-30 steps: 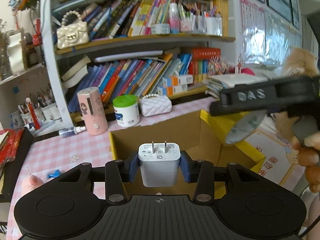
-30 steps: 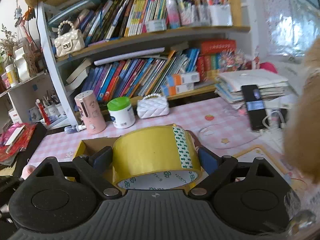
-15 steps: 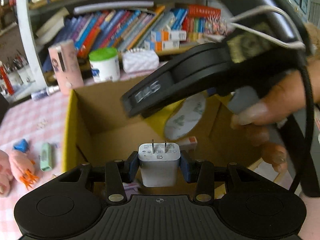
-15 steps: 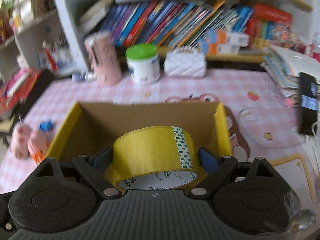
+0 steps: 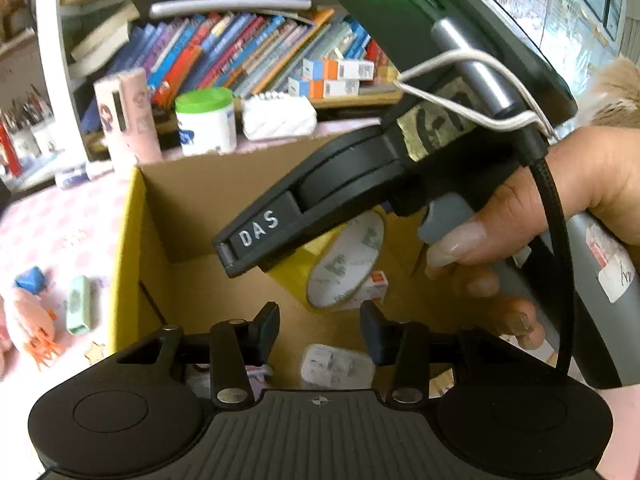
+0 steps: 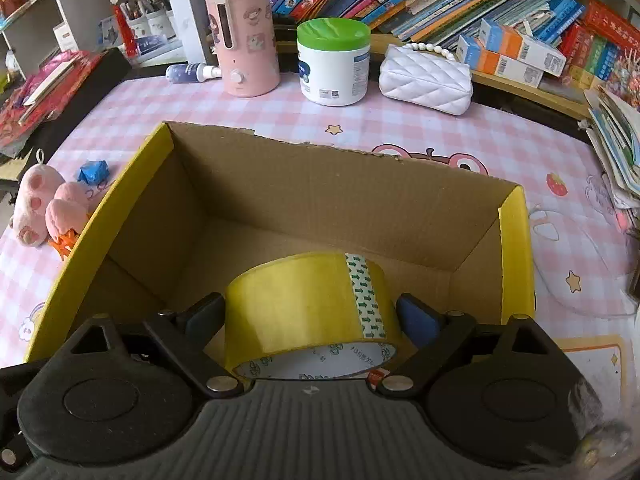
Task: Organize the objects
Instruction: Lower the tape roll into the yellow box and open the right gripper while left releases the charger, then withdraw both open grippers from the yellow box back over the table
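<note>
My left gripper (image 5: 319, 330) is open and empty above the yellow cardboard box (image 5: 124, 240). The white charger plug (image 5: 334, 366) lies on the box floor just below its fingers. My right gripper (image 6: 312, 314) is shut on a roll of yellow tape (image 6: 308, 308) and holds it inside the box (image 6: 120, 200). In the left wrist view the right gripper and hand reach in from the right, with the tape roll (image 5: 344, 268) under them. A small white and orange box (image 5: 376, 286) lies on the floor beside the tape.
A pink plush toy (image 6: 44, 208), a blue wrapper (image 6: 93, 171) and a mint green item (image 5: 78, 304) lie on the pink checked cloth left of the box. A pink dispenser (image 6: 244, 40), green-lidded tub (image 6: 334, 60) and white purse (image 6: 426, 78) stand behind it.
My left gripper opened and let go of the charger plug, which now lies in the box. My right gripper moved further down into the box with the tape.
</note>
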{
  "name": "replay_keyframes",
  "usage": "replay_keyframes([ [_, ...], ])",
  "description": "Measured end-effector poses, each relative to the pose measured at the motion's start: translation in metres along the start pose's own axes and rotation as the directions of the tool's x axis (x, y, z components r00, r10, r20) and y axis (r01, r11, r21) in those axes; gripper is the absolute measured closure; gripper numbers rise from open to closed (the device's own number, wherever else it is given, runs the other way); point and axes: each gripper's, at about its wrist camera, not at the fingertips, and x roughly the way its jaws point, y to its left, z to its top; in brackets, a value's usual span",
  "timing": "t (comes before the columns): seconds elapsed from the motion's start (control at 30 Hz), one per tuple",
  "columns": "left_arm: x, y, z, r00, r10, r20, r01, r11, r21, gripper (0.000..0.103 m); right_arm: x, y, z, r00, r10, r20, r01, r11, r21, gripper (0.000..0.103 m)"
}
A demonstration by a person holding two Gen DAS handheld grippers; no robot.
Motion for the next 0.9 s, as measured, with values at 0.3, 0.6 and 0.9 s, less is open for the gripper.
replay_keyframes([
  [0.3,-0.029,-0.001,0.0,0.996,0.0,0.088,-0.002,1.0,0.023,0.036,-0.043,-0.006,-0.013,0.99,-0.003,0.144,-0.01,0.996,0.094,0.006],
  [0.6,-0.08,-0.002,-0.02,0.979,0.033,0.201,-0.048,0.997,0.068,0.019,-0.112,0.001,-0.053,0.934,-0.111,0.339,0.05,0.982,0.184,0.004],
  [0.9,-0.125,0.034,-0.059,0.97,0.141,0.198,-0.129,0.989,-0.074,0.018,-0.163,0.038,-0.131,0.821,-0.35,0.45,0.217,0.922,0.32,0.004],
])
